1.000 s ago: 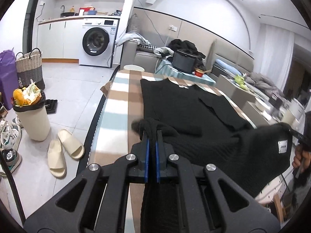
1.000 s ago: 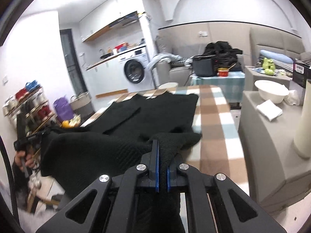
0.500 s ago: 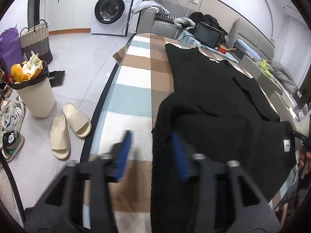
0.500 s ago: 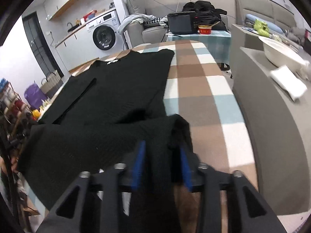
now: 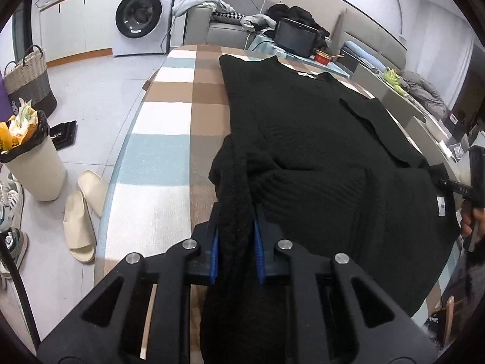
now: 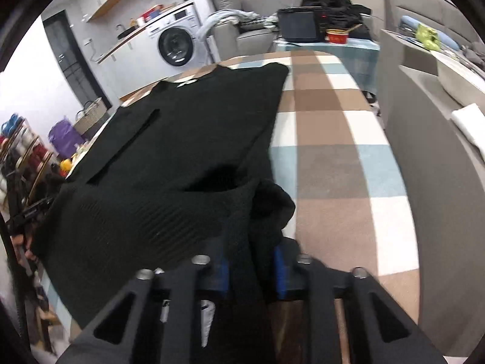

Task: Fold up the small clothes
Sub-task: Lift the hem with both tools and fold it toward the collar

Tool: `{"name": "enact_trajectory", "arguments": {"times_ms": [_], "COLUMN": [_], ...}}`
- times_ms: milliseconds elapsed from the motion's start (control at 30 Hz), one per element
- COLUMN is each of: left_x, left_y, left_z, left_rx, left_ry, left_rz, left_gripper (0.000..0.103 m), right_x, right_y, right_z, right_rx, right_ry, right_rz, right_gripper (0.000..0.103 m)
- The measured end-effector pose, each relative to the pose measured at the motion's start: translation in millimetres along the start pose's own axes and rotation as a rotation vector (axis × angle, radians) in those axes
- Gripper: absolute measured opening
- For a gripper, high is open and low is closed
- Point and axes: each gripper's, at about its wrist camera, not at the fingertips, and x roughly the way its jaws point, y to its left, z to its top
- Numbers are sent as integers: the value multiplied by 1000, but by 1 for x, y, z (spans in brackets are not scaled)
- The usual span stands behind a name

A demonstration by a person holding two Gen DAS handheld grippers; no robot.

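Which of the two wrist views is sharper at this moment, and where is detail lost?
Left wrist view: crisp, knit ribs readable on the black sweater. Right wrist view: soft with motion blur, worst at the right gripper; sweater folds merge into black. Both bend the checked tablecloth fisheye-style.

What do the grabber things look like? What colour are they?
The left gripper and the right gripper look the same: a black plastic body with angled arms and long cut-out slots, round silver bolt heads along the top, and two fingers faced with bright blue pads. No cables or sleeves show on them.
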Motion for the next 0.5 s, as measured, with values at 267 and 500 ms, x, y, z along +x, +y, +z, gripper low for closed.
{"name": "enact_trajectory", "arguments": {"times_ms": [267, 500], "left_x": [-46, -89], "left_y": [-2, 6], "left_z": [-52, -82], "left_rx": [-12, -57], "left_ry": [2, -5], "left_rz": [-15, -8], "left_gripper": [17, 47], "right_x": [-27, -66], "right_y": [15, 15], "right_z": [-42, -66], "right_rx": [-41, -8], "right_ry": [18, 6], "right_rz": [-19, -3], "right_gripper": [18, 62]}}
